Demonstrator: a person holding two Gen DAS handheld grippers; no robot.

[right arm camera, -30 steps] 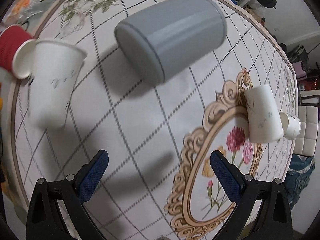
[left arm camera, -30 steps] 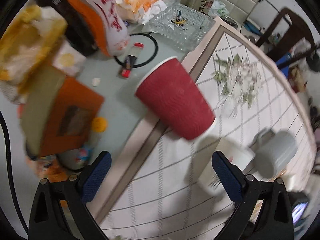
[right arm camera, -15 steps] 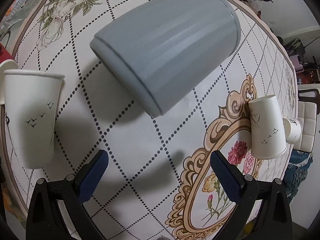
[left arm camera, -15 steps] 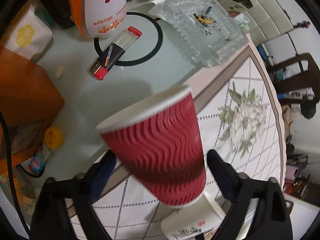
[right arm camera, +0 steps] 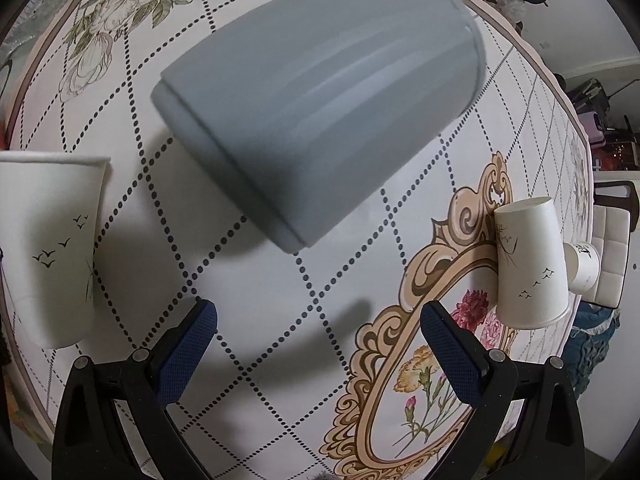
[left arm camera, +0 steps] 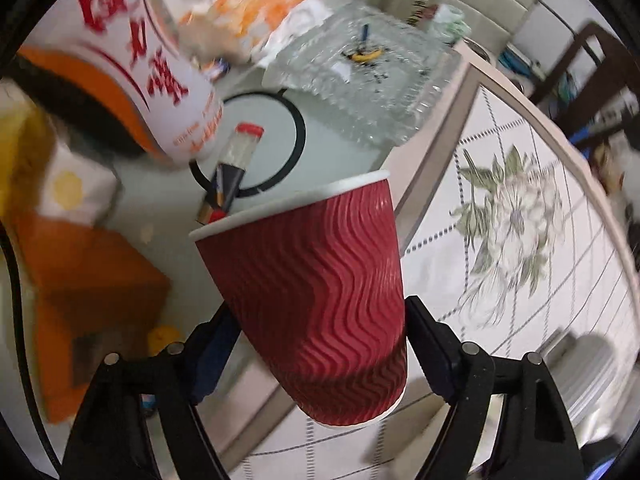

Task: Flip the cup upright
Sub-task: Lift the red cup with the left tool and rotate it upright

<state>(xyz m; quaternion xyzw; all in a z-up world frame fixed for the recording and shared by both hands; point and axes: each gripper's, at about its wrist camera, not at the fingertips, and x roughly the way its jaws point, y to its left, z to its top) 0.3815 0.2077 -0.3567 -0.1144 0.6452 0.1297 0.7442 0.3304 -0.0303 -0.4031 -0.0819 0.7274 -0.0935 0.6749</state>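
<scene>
Left fingers (left arm camera: 216, 356) tight on red cup (left arm camera: 312, 296).

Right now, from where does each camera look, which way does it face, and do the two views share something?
Left wrist: sits on the left gripper, looks along its fingers at the red cup clamped between them, rim up; behind it a glass ashtray and a lighter.
Right wrist: sits on the open right gripper, looks down at the grey cup lying on its side, with white paper cups around.
Shared: the floral dotted-grid tablecloth; no single cup can be matched with certainty.
</scene>
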